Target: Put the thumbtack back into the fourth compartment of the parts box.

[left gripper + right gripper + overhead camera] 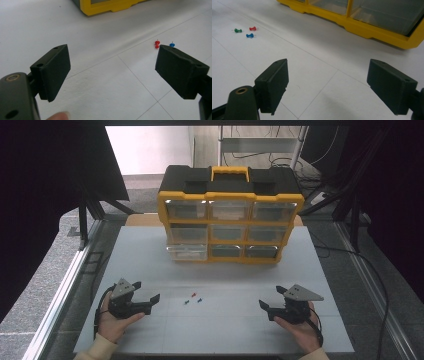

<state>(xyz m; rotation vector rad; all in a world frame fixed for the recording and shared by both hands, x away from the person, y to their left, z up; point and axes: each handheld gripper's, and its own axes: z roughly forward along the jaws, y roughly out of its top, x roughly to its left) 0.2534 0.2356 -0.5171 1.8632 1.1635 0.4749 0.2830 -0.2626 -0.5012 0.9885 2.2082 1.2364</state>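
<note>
Resting on the near left part of the white table (150, 265), the left gripper (148, 300) sits in the person's left hand (116, 324) with its jaws spread wide and nothing between them; they point toward the middle of the table. Just right of it, between the two grippers and a little farther from the person, lie three pushpins close together but apart from both tools: a green pin (186, 302) nearest the left gripper, a red pin (193, 295) slightly farther back, and a blue pin (199, 300) to the right. In the left gripper view the red pin (157, 43) and blue pin (172, 45) show just beyond the right-hand jaw's tip. On the near right, the right gripper (267, 307) sits in the right hand (300, 330), jaws likewise spread and empty, pointing left toward the pins. At the far middle stands a yellow and black drawer box (230, 215) with clear drawers, all pushed in.
</note>
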